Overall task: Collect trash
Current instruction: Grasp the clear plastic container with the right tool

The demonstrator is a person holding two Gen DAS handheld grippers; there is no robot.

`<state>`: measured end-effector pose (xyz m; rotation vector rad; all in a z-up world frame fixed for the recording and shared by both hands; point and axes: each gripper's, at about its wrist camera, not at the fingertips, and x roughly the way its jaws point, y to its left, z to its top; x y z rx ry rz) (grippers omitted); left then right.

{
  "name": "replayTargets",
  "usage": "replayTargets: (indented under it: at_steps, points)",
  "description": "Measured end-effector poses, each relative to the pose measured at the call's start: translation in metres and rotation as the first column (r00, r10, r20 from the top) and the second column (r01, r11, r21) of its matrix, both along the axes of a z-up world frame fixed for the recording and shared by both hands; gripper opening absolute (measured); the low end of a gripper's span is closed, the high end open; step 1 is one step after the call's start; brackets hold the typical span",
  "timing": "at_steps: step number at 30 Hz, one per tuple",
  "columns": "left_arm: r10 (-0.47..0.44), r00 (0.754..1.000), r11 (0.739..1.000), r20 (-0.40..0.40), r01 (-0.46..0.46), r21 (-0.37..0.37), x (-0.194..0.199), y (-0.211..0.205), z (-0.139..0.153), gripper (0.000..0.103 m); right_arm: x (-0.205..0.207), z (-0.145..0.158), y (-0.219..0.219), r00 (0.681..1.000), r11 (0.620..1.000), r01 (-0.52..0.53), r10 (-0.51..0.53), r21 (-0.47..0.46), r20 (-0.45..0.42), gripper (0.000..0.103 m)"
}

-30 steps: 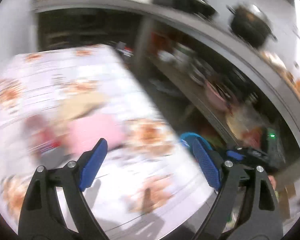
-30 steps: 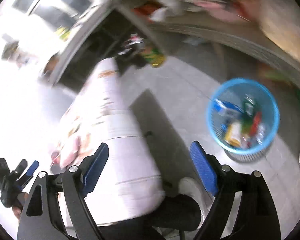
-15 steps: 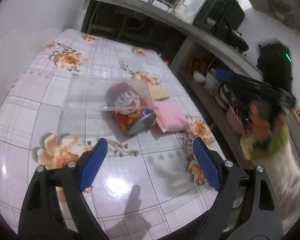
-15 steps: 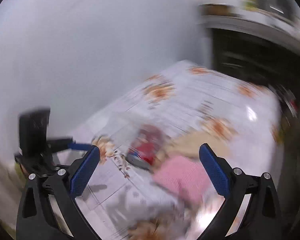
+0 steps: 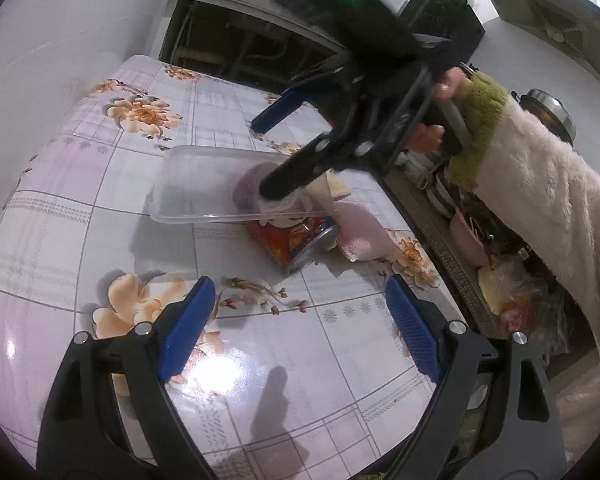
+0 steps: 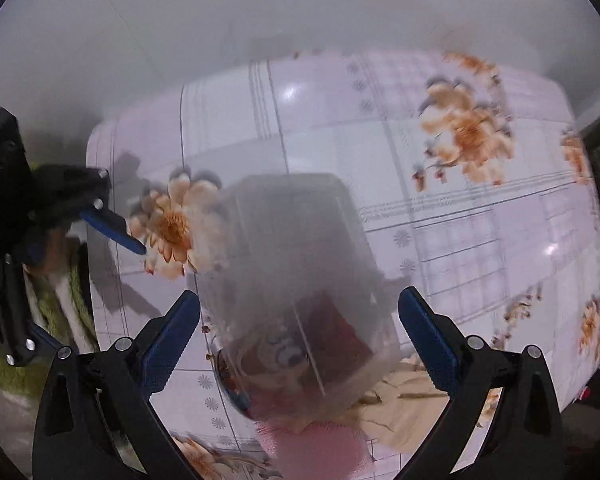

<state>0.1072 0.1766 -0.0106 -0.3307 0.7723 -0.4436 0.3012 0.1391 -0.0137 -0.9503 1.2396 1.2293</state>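
Right gripper [image 6: 299, 326] above clear container [image 6: 300, 280]

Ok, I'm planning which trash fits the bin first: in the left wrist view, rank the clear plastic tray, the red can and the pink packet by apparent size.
1. clear plastic tray, clearly largest.
2. red can and pink packet look alike; the tray covers part of the can, so I won't rank them.

Lilac-and-white checked tablecloth [image 5: 80, 216] with orange flowers, clear plastic tray [image 5: 204, 184] on it, red cartoon-printed can [image 5: 296, 240] under the tray, pink packet [image 5: 360, 236] beside the can, cream sleeve [image 5: 548, 184] with green cuff, blue pads [image 5: 412, 328]
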Motion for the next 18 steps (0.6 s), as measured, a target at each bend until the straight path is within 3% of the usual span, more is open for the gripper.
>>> replayTargets:
  at_steps: [4,14,18]
  points:
    - [-0.009,1.000,0.999,0.001,0.009,-0.034,0.002,0.007,-0.002,0.083,0.000,-0.020,0.006,0.999,0.997,-0.040,0.039,-0.066,-0.020,0.097]
    - [-0.030,0.999,0.996,-0.016,0.028,-0.081,0.002,0.008,-0.008,0.083,0.015,-0.018,0.018,0.990,0.999,0.046,-0.043,0.017,-0.133,0.097]
    - [-0.024,0.999,0.996,-0.023,0.022,-0.086,0.000,0.007,-0.009,0.083,0.010,-0.036,0.029,0.981,0.996,0.085,-0.086,-0.013,-0.176,0.097]
